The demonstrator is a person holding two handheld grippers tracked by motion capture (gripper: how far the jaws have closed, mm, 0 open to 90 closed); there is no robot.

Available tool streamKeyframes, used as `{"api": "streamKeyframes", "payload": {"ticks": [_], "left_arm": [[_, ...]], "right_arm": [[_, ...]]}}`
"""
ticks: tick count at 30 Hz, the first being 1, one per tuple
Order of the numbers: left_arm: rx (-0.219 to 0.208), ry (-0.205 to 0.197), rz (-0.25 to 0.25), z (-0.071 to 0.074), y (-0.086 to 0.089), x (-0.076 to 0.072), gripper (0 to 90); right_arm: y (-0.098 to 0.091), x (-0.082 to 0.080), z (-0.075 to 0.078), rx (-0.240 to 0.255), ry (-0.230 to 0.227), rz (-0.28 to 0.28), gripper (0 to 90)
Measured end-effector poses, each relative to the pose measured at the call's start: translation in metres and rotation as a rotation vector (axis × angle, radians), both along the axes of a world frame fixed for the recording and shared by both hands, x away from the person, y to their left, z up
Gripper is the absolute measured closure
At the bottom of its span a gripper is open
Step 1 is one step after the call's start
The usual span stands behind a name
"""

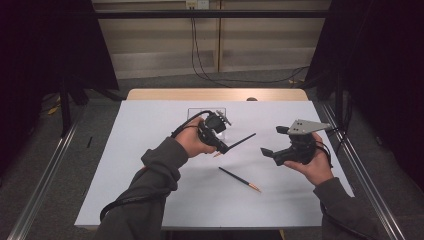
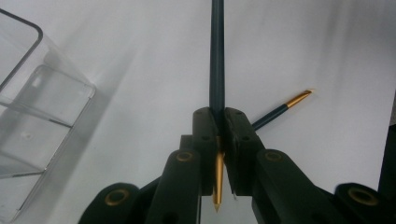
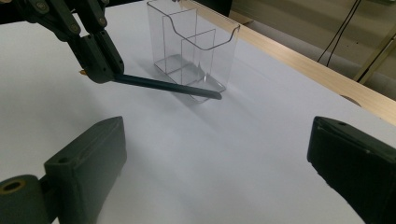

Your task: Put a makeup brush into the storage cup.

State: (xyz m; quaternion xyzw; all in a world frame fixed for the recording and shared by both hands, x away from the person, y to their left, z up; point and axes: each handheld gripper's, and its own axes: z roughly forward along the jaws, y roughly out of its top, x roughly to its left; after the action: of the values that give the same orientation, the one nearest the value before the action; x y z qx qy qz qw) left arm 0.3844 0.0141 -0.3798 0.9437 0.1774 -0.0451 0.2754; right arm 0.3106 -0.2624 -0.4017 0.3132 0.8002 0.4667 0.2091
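Observation:
My left gripper [image 1: 224,148] is shut on a dark pencil [image 1: 242,140] with a gold tip, held just above the white table. In the left gripper view the jaws [image 2: 218,114] pinch the pencil [image 2: 217,56] near its gold end, which points back toward the camera. A second dark pencil [image 1: 239,178] with a gold tip lies flat on the table in front of both hands, also seen as a pencil [image 2: 280,109] beyond the jaws. My right gripper [image 1: 273,140] hovers open to the right, nothing between its fingers [image 3: 88,158]. The held pencil [image 3: 168,87] reaches toward a clear holder [image 3: 196,51].
The clear plastic holder [image 1: 220,111] with divided compartments stands at the table's far middle, just behind my left gripper, and shows as a clear holder [image 2: 28,116] at the left. The white table [image 1: 150,190] ends in a wooden strip [image 1: 215,94] at the far edge.

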Motion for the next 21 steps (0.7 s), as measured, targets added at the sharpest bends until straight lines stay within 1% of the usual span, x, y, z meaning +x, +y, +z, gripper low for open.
{"api": "streamKeyframes", "payload": {"ticks": [2,3,4,5,7,9,11,12,14,15,17,20,21], "left_arm": [[0.013,-0.003,-0.018,0.001,-0.001,0.001,83.9],[0.01,0.007,-0.009,0.001,-0.002,0.0,83.9],[0.006,0.008,-0.005,0.001,-0.003,-0.001,83.9],[0.007,0.004,-0.014,0.002,-0.003,-0.001,83.9],[-0.002,0.007,-0.013,0.002,-0.004,-0.002,83.9],[0.009,0.006,-0.019,0.003,-0.005,-0.002,83.9],[0.007,0.008,-0.012,0.002,-0.005,-0.002,83.9],[0.01,0.005,-0.016,0.002,-0.004,-0.001,83.9],[0.006,0.016,-0.01,0.002,-0.004,-0.001,83.9],[0.005,0.01,-0.015,0.001,-0.004,-0.001,83.9],[0.012,0.011,-0.019,0.001,-0.003,-0.001,83.9],[0.018,0.01,-0.018,0.001,-0.004,-0.001,83.9],[0.013,0.013,-0.022,0.0,-0.005,-0.001,83.9]], "right_arm": [[0.002,0.0,0.0,-0.009,0.004,0.01,4.3],[0.003,0.001,0.0,-0.012,0.003,0.015,4.3],[0.004,0.001,0.0,-0.019,0.003,0.019,4.3],[0.005,0.001,0.0,-0.022,0.001,0.02,4.3],[0.006,0.002,0.001,-0.025,-0.003,0.028,4.3],[0.008,0.002,0.002,-0.026,-0.004,0.03,4.4],[0.009,0.003,0.002,-0.032,0.002,0.037,4.8],[0.009,0.004,0.001,-0.039,0.002,0.044,4.8],[0.011,0.004,0.001,-0.051,0.007,0.05,5.0],[0.011,0.005,0.001,-0.055,0.006,0.053,5.3],[0.013,0.005,0.001,-0.067,0.008,0.064,6.2],[0.015,0.006,0.0,-0.095,0.014,0.076,6.6],[0.016,0.006,0.0,-0.106,0.015,0.081,6.9]]}}
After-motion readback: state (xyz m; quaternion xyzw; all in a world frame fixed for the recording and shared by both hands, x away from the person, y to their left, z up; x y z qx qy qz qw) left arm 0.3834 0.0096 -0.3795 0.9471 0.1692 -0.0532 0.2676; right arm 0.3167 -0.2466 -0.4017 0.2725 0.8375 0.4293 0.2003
